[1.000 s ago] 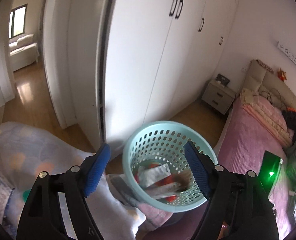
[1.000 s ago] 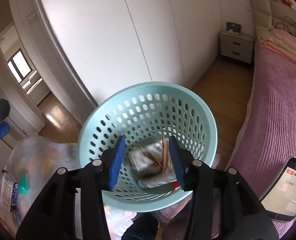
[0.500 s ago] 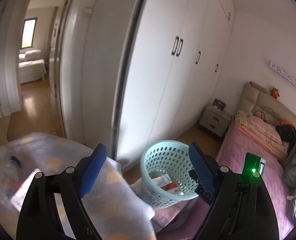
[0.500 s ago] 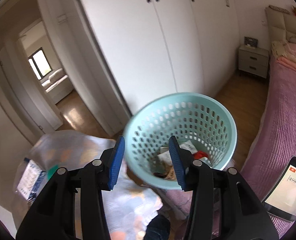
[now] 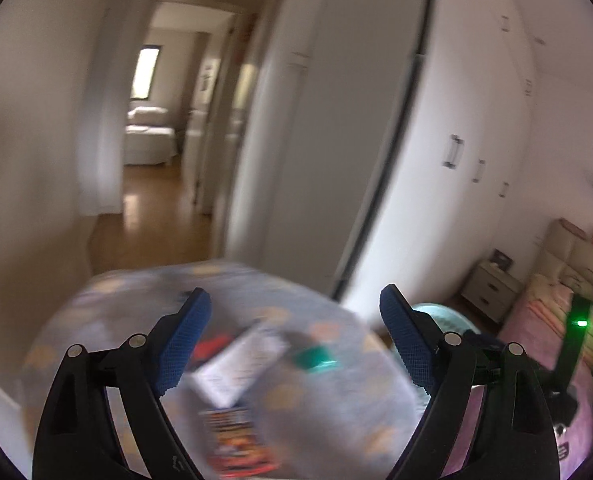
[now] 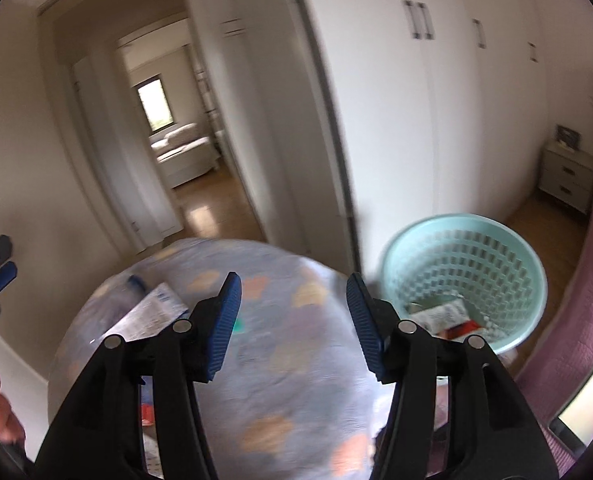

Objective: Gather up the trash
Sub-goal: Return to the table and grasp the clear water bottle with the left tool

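A mint-green perforated basket (image 6: 462, 280) with several wrappers inside stands right of a round table under a pale patterned cloth (image 6: 264, 344); a sliver of the basket (image 5: 436, 316) shows in the left wrist view. My left gripper (image 5: 292, 344) is open and empty above the table (image 5: 328, 400), over a white packet (image 5: 236, 364), a green item (image 5: 314, 358) and a red-orange wrapper (image 5: 236, 444). My right gripper (image 6: 292, 324) is open and empty above the cloth, left of the basket. A white packet (image 6: 148, 318) lies at the table's left. Both views are blurred.
White wardrobe doors (image 6: 436, 120) stand behind the basket. A doorway (image 5: 156, 140) opens onto a hall with wooden floor. A pink bed (image 5: 544, 344) and a nightstand (image 6: 568, 180) are at the right. A phone (image 6: 584, 408) lies at the lower right.
Both grippers have swung left, away from the basket and over the table. The right gripper has opened wider. The basket now sits off to the right.
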A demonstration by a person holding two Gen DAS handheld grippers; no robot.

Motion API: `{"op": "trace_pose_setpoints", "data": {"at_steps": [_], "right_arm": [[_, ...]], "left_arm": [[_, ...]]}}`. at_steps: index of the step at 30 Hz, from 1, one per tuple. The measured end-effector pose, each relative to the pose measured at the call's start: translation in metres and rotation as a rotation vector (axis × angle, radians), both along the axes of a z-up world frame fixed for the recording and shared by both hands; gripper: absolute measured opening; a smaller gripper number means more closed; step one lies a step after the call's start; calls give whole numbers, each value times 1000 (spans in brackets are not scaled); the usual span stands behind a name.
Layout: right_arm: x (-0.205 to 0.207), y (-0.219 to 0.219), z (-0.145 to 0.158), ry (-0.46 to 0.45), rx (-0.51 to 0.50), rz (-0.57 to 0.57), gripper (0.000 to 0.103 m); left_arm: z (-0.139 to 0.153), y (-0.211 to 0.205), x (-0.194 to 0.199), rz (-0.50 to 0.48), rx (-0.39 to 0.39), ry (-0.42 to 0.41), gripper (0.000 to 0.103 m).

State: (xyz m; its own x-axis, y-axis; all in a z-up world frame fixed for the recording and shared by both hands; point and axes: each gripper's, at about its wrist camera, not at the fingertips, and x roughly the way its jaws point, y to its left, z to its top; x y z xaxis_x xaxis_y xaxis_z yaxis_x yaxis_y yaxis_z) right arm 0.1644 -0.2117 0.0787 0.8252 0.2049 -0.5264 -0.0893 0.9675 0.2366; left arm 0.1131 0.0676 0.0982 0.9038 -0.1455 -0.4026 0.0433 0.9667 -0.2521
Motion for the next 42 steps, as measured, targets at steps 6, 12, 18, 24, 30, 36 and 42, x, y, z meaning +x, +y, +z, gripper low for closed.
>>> {"op": "trace_pose_setpoints", "data": {"at_steps": [6,12,18,24,30,36,42], "right_arm": [[9,56,-5,20,-32,107,57],[28,103,-18,80,3,135,81],[50,145,-40,179,42,168,81],[77,180,-61,290,109,179,81],[98,208,-79,358,97,124,81],[110,224,-93,415,95,90,81],[118,222,-114,487,157,74,81]], "left_arm": [[-29,73,20,96,19,121,83],[-83,105,55,18,8,262,83],[-122,109,76,-9,40,338,81],[-140,114,91,-43,52,368,78],[-151,113,92,-69,39,365,73],[-165,114,89,-61,30,377,64],[-164,114,86,-72,14,360,58]]}}
